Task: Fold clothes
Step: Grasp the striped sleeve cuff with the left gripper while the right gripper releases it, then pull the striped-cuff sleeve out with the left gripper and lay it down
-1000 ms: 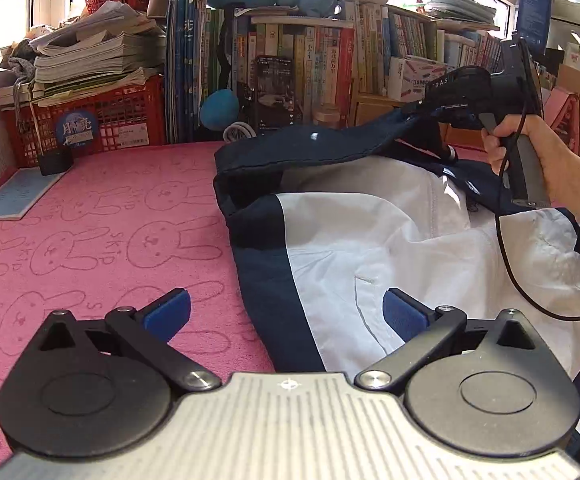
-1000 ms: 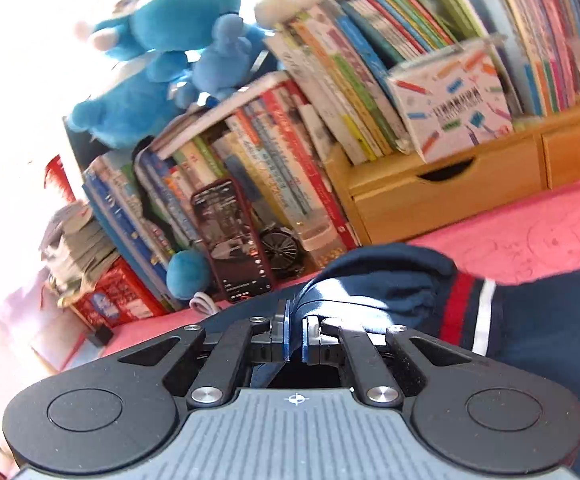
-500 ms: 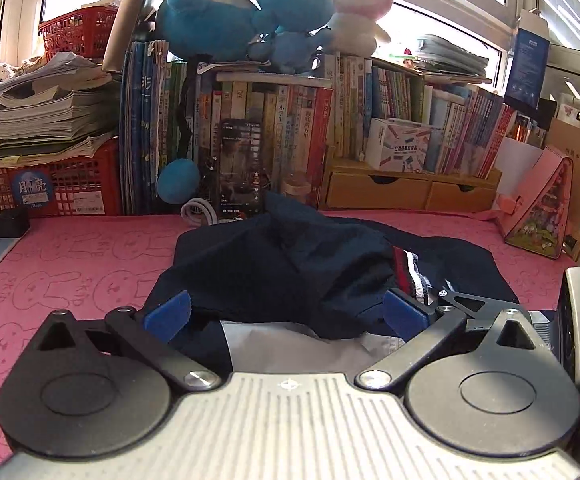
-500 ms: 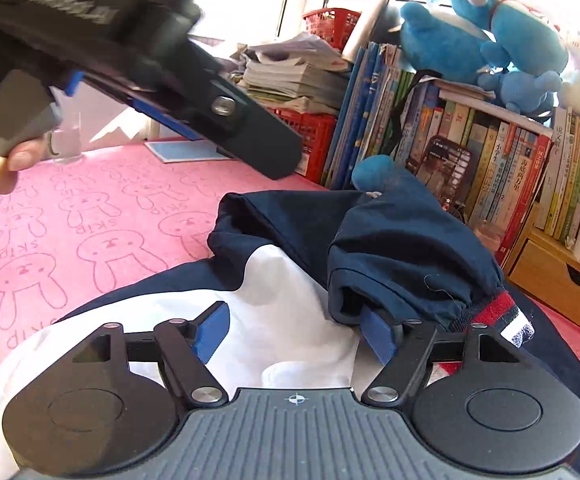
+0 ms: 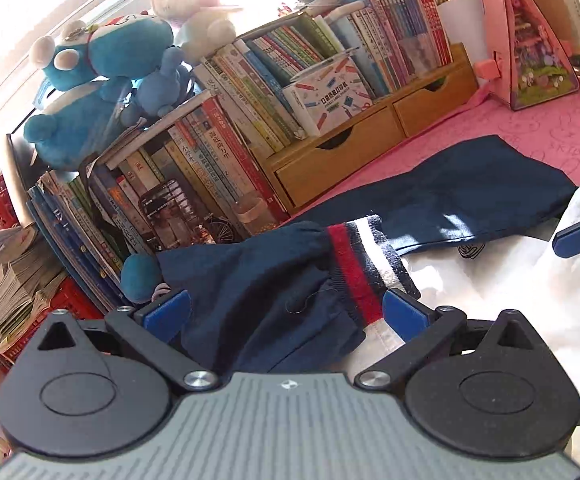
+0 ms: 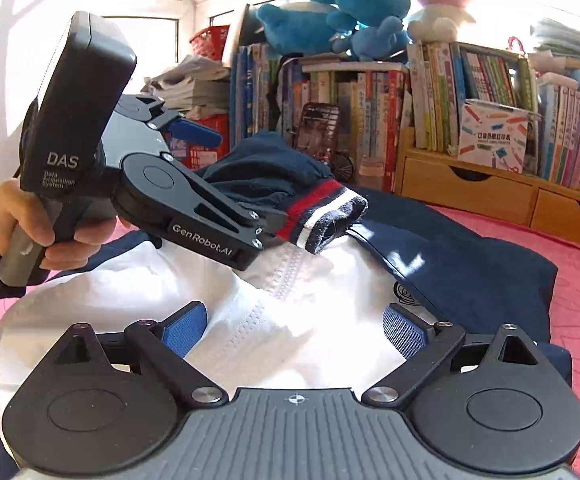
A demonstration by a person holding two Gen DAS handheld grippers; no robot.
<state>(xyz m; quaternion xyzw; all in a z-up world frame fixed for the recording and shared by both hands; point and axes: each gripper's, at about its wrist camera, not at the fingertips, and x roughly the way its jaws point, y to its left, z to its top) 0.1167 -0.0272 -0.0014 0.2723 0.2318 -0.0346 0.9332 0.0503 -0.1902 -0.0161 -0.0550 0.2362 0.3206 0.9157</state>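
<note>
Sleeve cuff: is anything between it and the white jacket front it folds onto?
Nothing visible. The striped cuff sits between the open fingers of the left claw, right over the white front, with only bare cloth beneath. The right claw, opening and empty, is nearer the camera, clear of it.

I see a navy and white jacket (image 6: 290,312) spread on the pink mat, one navy sleeve (image 5: 274,280) with red-and-white striped cuff (image 5: 363,256) folded across its white body.

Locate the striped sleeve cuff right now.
In the right wrist view the striped cuff sits left of centre, above the white jacket front, beside the left hand-held gripper.
</note>
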